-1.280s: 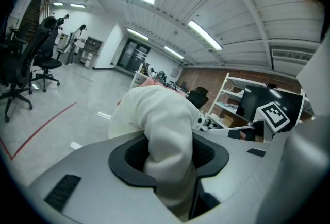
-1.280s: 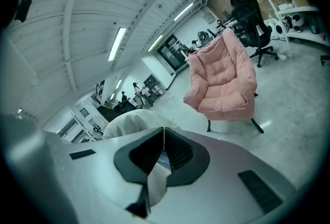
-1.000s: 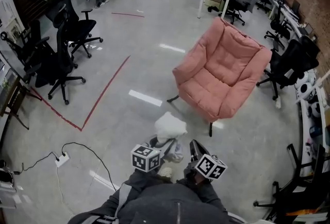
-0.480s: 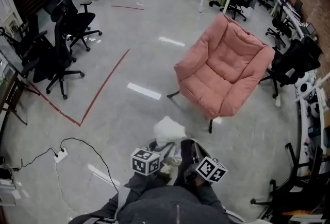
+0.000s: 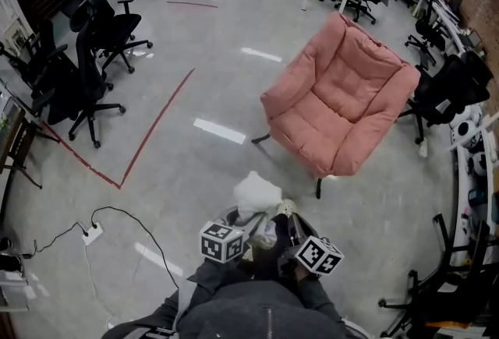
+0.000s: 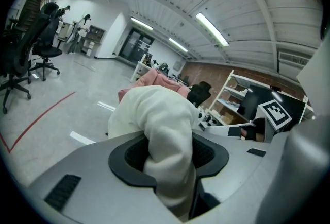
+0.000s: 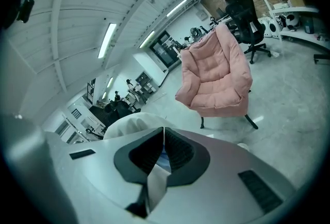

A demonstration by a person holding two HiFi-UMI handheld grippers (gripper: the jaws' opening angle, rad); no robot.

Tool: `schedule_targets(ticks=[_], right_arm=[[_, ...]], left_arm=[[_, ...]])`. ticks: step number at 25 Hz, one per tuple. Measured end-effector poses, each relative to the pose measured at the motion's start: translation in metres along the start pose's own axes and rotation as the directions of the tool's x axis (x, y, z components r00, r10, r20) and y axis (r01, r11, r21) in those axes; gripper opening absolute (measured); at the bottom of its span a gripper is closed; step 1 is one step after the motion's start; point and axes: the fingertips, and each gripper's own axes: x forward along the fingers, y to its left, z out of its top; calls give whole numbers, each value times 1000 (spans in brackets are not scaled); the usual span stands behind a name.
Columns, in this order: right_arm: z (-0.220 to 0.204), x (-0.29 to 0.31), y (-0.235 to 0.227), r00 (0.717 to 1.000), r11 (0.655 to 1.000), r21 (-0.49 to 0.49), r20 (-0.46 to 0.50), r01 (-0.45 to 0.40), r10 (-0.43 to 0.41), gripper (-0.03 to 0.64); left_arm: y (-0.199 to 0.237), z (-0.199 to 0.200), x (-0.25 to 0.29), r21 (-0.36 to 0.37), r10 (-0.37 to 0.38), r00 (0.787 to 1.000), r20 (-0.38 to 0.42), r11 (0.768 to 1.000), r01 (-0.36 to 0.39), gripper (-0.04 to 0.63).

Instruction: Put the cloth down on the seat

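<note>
White cloth (image 5: pixel 257 193), bunched into a lump at the near centre of the head view, just beyond both grippers and clear of the grey floor (image 5: pixel 179 158); no clear long axis.

Left gripper (image 6: pixel 169 156): jaws about half apart, pads clamped on a thick roll of the cloth.

Right gripper (image 7: pixel 164 148): jaws almost together, pinching what looks like a thin fold of the same cloth.

Pink armchair (image 5: pixel 351 88): far and to the right of the grippers, well apart from them, with open floor between. Seat cushion (image 5: pixel 312 139) bare, its front edge turned toward the near left.

Judged from this layout: carrying stage, cloth not yet over the seat. Coming move likely forward and rightward, with the right gripper slightly nearer the chair.
</note>
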Motion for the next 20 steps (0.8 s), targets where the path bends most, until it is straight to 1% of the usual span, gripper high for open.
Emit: schedule_targets(ticks=[7, 20], right_arm=[[45, 16, -30, 999, 999, 28, 32, 16, -17, 14], [157, 72, -69, 998, 1000, 18, 61, -15, 14, 14]], left_arm=[[-6, 26, 48, 9, -15, 1000, -16, 1000, 15, 172], [-2, 95, 157, 21, -23, 1000, -17, 1000, 23, 172]])
